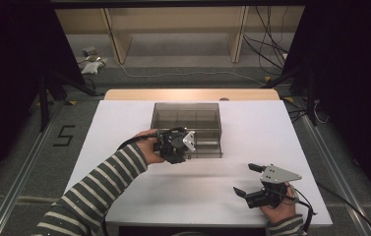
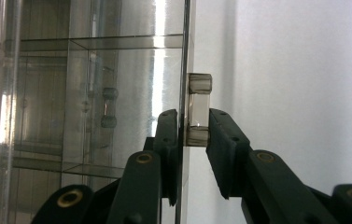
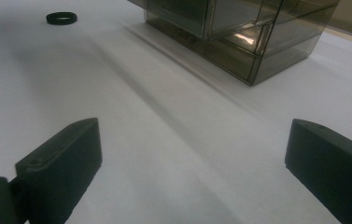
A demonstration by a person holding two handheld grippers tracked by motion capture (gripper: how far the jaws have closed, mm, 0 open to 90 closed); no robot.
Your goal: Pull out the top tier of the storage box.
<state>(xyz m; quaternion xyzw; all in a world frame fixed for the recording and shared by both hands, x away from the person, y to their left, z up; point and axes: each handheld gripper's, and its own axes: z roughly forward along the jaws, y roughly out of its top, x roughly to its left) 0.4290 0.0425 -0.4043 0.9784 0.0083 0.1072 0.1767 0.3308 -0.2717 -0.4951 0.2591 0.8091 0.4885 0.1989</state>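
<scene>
L gripper [image 2: 193, 140]: fingers clamped on drawer handle [image 2: 198, 109] at front of smoked clear drawer box [image 1: 187, 129], bench [image 1: 124, 118] centre | R gripper [image 1: 247, 179]: fingers spread, nothing between, low over bench near front edge

Left gripper [image 1: 177, 146] sits farther out with jaws nearly closed, while right gripper [image 1: 253, 180] rests near, jaws wide apart.
</scene>
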